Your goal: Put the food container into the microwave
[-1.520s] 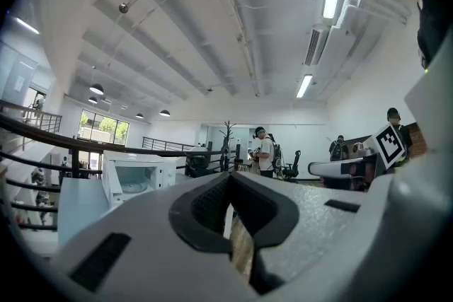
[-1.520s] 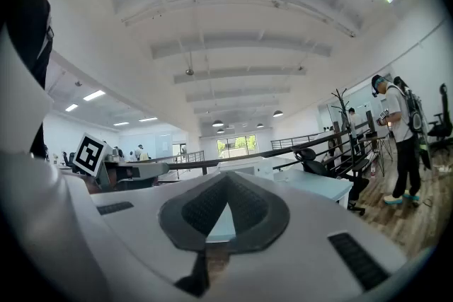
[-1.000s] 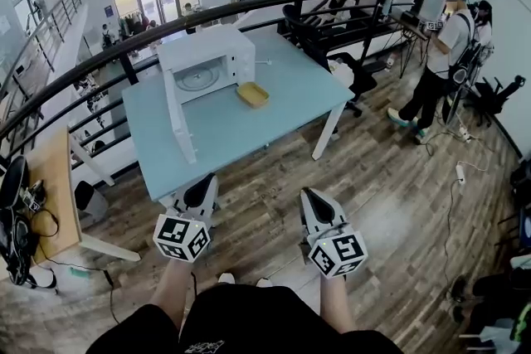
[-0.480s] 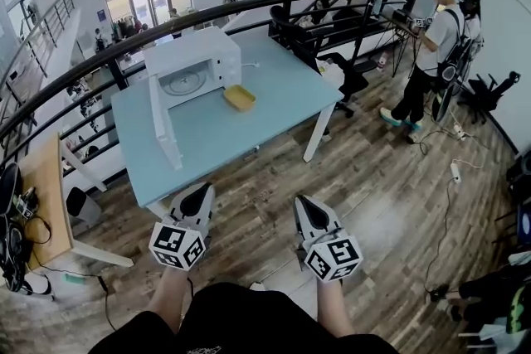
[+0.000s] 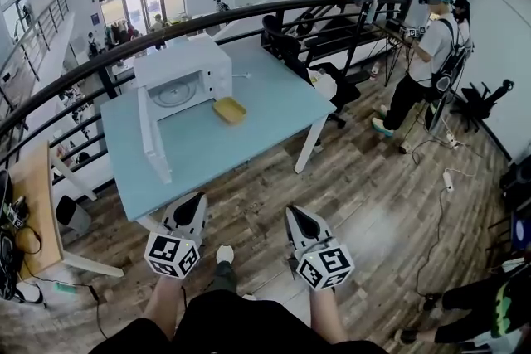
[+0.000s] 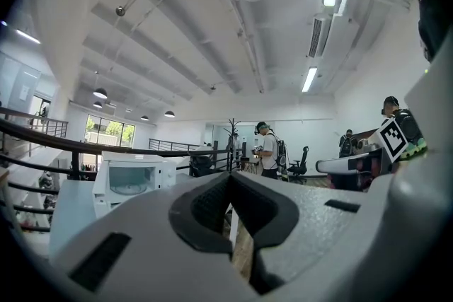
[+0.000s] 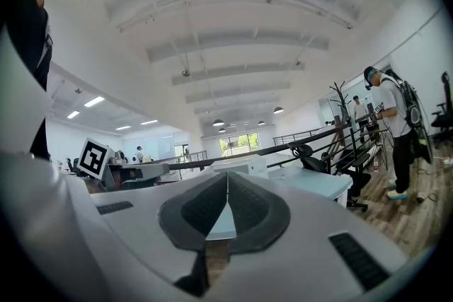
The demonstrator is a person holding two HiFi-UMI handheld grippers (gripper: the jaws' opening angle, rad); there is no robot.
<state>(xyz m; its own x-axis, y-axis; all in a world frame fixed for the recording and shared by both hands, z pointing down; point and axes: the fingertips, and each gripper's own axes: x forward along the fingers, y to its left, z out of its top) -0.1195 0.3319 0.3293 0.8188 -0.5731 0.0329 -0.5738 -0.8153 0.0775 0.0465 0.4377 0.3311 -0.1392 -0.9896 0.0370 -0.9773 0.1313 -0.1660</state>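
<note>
A yellow food container [image 5: 229, 109] lies on the light blue table [image 5: 249, 128], just right of the white microwave [image 5: 178, 72]. The microwave's door [image 5: 149, 137] hangs open toward the table's front edge, and its glass turntable shows inside. The microwave [image 6: 133, 177] also appears far off in the left gripper view. My left gripper [image 5: 193, 204] and right gripper [image 5: 294, 215] are held low over the wooden floor, well short of the table. Both are shut with nothing between their jaws, the tips meeting in each gripper view.
A black railing [image 5: 166, 33] curves behind the table. Black office chairs [image 5: 286, 46] stand at its far right. People [image 5: 419, 62] stand on the wood floor to the right. A wooden desk [image 5: 33, 203] is at the left. A cable and power strip [image 5: 448, 178] lie on the floor.
The view has shifted: the table and microwave now sit further left and slightly higher in the frame. Both grippers stay shut and have drifted a little lower and left.
</note>
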